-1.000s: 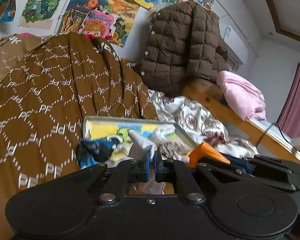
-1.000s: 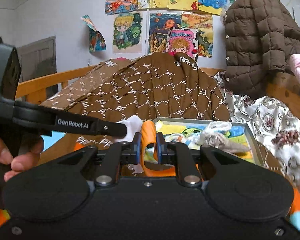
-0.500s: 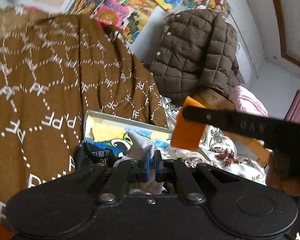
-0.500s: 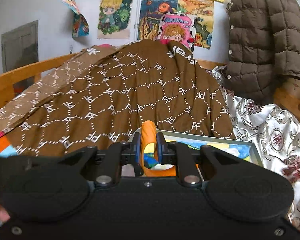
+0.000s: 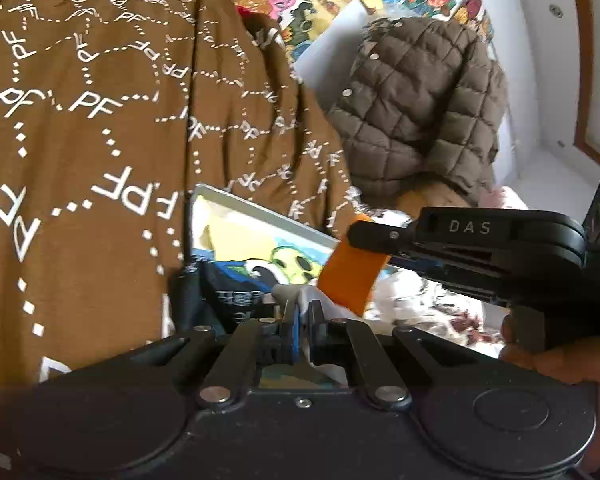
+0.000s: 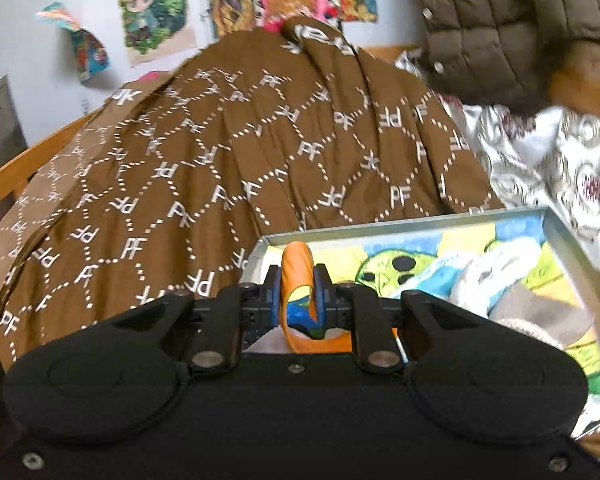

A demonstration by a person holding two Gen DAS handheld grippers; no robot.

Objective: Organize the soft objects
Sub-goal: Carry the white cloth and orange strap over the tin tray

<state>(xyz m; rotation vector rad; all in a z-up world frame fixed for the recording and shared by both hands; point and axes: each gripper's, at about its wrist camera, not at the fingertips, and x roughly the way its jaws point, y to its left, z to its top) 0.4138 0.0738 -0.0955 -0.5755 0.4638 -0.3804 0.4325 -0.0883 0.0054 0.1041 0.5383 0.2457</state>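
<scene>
My left gripper [image 5: 302, 322] is shut on a white cloth [image 5: 320, 304], held low over the near left corner of a metal tray [image 5: 260, 210] with a cartoon-printed bottom. A black sock [image 5: 228, 292] lies in the tray just left of it. My right gripper [image 6: 298, 292] is shut on an orange cloth [image 6: 296, 268] and hangs over the tray's left end [image 6: 340, 232]. In the left wrist view the right gripper [image 5: 356, 236] crosses from the right with the orange cloth [image 5: 350, 276] dangling from it. White and grey soft items [image 6: 496, 280] lie in the tray.
A brown patterned quilt [image 6: 220, 168] is heaped behind and left of the tray. A brown puffer jacket [image 5: 420, 108] hangs at the back right. A floral white sheet [image 6: 560, 160] lies to the right. A wooden bed rail [image 6: 16, 172] runs at left.
Both grippers have dipped lower and closer to the tray. The right gripper with the orange cloth has swung left across the left wrist view, over the tray's left end.
</scene>
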